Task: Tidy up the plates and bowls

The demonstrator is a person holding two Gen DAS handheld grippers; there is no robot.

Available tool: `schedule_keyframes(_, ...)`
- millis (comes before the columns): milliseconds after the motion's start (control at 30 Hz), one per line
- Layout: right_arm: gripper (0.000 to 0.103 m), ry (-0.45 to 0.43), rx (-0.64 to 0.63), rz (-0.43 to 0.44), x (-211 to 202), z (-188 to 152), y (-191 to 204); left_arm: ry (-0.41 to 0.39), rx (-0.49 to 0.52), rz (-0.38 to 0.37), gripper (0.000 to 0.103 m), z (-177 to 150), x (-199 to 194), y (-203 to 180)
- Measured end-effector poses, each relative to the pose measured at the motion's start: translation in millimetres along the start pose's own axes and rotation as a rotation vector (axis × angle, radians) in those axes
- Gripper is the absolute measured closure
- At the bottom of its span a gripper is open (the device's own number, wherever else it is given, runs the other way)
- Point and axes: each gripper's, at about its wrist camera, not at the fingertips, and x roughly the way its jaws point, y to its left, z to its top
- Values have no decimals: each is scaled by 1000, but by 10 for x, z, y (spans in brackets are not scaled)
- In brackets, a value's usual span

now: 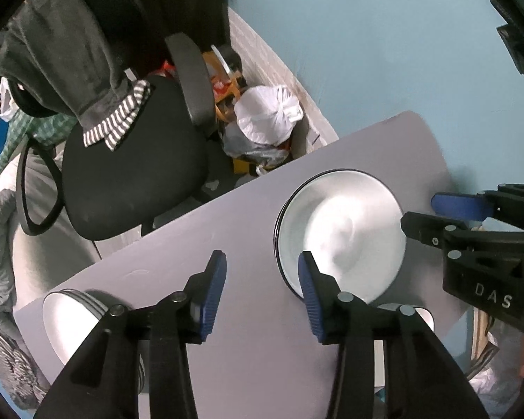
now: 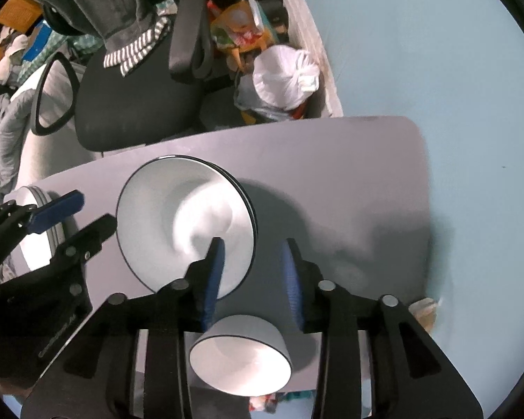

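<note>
Plates sit in two stacks (image 2: 178,216) (image 2: 35,237) on the surface (image 2: 332,174), perhaps three apiece; one bowl (image 2: 241,356) stands alone. Left gripper (image 1: 262,293) and right gripper (image 2: 251,276) both gape, grasping nothing.

A black fabric office chair (image 2: 132,104) stood just beyond the pale grey bench (image 2: 332,181), with a dark grey garment with a striped black-and-white cuff (image 2: 122,17) draped over its back. Beside the chair, against the light blue wall (image 2: 419,52), sat a knotted white plastic bag (image 2: 283,80) on a heap of colourful packaging (image 2: 241,24). Crumpled grey bedding (image 1: 0,237) lay to the left.
</note>
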Motion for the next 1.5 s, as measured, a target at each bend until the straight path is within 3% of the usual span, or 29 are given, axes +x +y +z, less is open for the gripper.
schedule_keyframes(300, 51, -115, -7, -3, -408, -131, 99, -94, -22, -12, 55, -130, -448, 90)
schedule_keyframes(400, 49, -152, -8, -5, -548, -181, 145, -131, -15, -11, 47, -190, -600, 82)
schedule_keyframes(533, 44, -210, -6, 8, -758, -293, 206, -180, -3, -17, 46, -269, -821, 44)
schedule_keyframes(600, 42, -234, -4, 3, -840, -332, 224, -204, 1, -16, 39, -311, -929, 30)
schedule_keyframes(900, 38, -351, 34, -30, -1217, -581, 283, -290, 34, -20, 38, -526, -1342, -15)
schedule_keyframes(1133, 37, -418, 54, -69, -1399, -768, 324, -301, 68, -38, 38, -679, -1430, -62)
schedule_keyframes(1500, 36, -442, 113, -72, -1463, -1092, 245, -276, 96, -87, 38, -878, -1421, -155)
